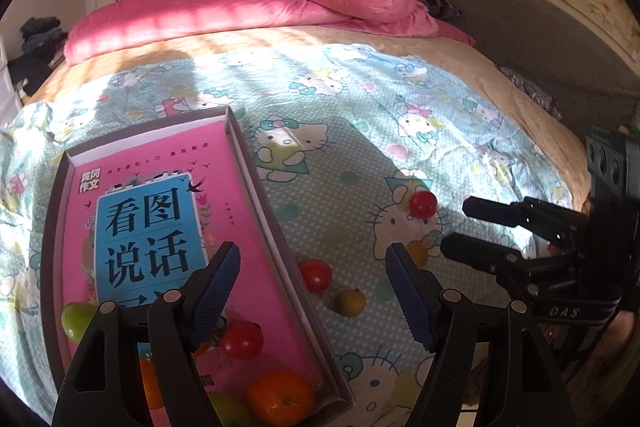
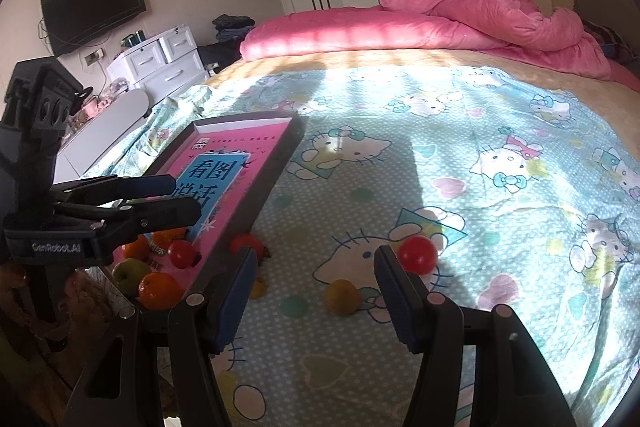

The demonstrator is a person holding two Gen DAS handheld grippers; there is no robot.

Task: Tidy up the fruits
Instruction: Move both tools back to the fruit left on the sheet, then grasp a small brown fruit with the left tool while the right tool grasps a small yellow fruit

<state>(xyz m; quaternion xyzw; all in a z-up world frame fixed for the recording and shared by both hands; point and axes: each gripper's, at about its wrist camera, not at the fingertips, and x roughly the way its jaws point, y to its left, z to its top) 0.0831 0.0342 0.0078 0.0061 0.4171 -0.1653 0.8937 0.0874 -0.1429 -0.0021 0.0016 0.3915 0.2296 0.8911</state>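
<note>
A shallow grey box (image 1: 256, 171) with a pink book inside lies on the bed. At its near end are a red tomato (image 1: 241, 339), an orange (image 1: 280, 401) and a green apple (image 1: 76, 321). On the sheet beside the box lie a red tomato (image 1: 315, 275), a yellow-brown fruit (image 1: 350, 302) and, further right, a red fruit (image 1: 424, 203). My left gripper (image 1: 314, 291) hangs open over the box's right edge, holding nothing. My right gripper (image 2: 318, 299) is open above the sheet, empty. A yellow fruit (image 2: 342, 297) lies below it and the red fruit (image 2: 418, 254) by its right finger.
A crumpled pink duvet (image 2: 460, 15) covers the far side of the bed. White drawers (image 2: 164, 63) and a wall television (image 2: 94, 7) stand to the left of the bed. The right gripper (image 1: 456, 225) shows side-on at the right of the left wrist view.
</note>
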